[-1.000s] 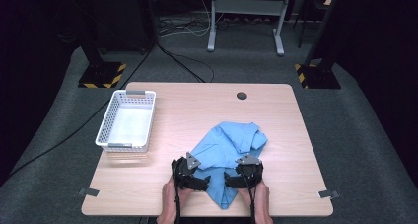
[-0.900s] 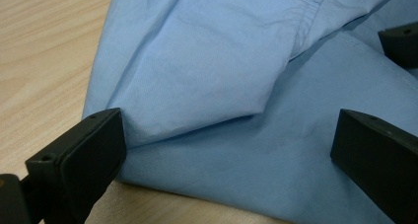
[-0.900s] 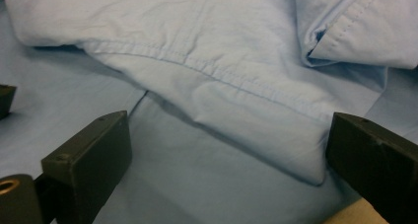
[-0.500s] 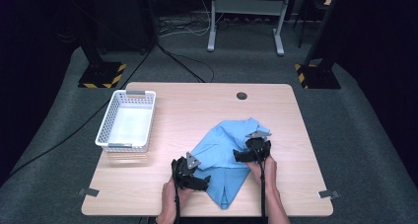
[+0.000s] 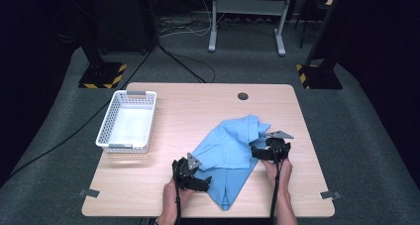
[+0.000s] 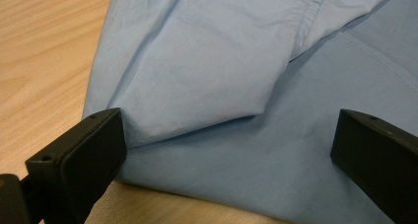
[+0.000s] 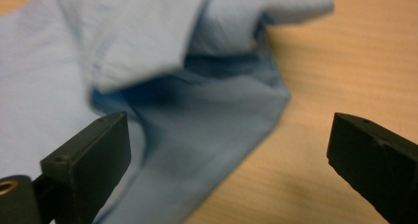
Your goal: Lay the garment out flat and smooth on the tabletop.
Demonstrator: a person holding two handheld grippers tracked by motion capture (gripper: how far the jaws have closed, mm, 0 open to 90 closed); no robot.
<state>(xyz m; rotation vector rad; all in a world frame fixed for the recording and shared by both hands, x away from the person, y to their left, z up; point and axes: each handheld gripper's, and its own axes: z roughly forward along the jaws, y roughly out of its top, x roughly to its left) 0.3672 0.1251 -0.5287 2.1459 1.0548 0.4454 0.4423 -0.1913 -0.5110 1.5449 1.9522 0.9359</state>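
While a light blue shirt [image 5: 228,153] lies crumpled on the near half of a wooden table [image 5: 198,106], a person seated at its front edge works on it with a handheld gripper in each hand. The left gripper [image 5: 198,179] sits low at the garment's near left edge, its jaws spread wide; in the left gripper view they straddle a folded flap of the shirt [image 6: 207,61], with nothing pinched between them. The right gripper [image 5: 262,153] (topped by a grey three-cornered plate) rests at the shirt's right edge, farther from the person than the left one. In the right gripper view its jaws also stand wide apart, the left one over blue cloth [image 7: 197,135] and the right one over bare wood [image 7: 345,61]; neither presses the fabric. A white mesh basket [image 5: 106,131] stands well apart on the table's left side, its interior empty. Beyond the table, dark carpet, cables and the feet of metal stands [image 5: 213,46] fill the background.
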